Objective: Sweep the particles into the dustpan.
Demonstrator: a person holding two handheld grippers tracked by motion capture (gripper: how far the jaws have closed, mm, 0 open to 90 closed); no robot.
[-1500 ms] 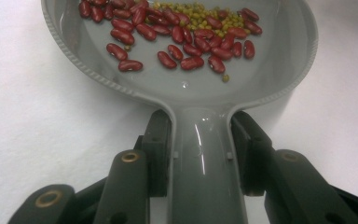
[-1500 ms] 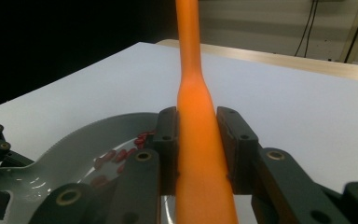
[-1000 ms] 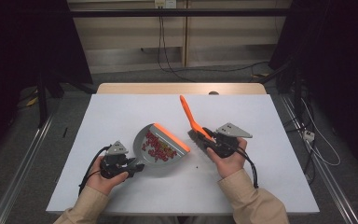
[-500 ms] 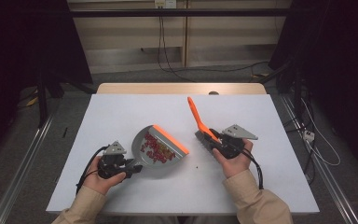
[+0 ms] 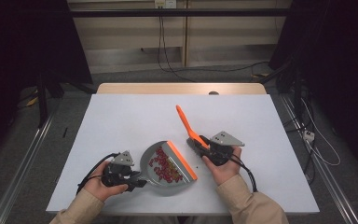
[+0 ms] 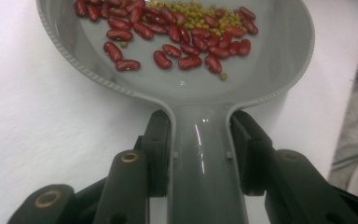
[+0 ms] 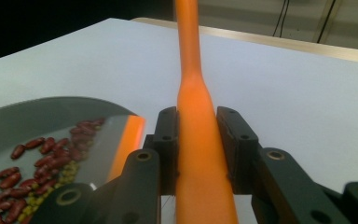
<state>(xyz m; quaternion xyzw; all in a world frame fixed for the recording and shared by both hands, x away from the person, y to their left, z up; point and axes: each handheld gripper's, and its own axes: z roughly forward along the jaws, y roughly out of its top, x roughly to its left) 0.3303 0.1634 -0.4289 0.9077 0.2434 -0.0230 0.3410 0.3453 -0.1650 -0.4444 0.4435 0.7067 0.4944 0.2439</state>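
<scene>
On the white bench, a person holds a tool in each hand. The left gripper has its fingers clamped on either side of the grey handle of a dustpan, which lies near the front edge of the bench. The pan's round bowl carries a heap of red kidney beans mixed with small green beans, gathered toward its orange lip. The right gripper sits just to the right of the pan, apart from it, and its fingers are closed on an orange brush handle that rises at a slant toward the back of the bench. In the right gripper view the handle stands straight up between the two pads, and the pan with its beans lies low at the left. A few stray specks lie on the bench between the pan's lip and the right gripper. Beyond the far edge, cables run down a pale wall, and dark stands flank the bench on both sides.
</scene>
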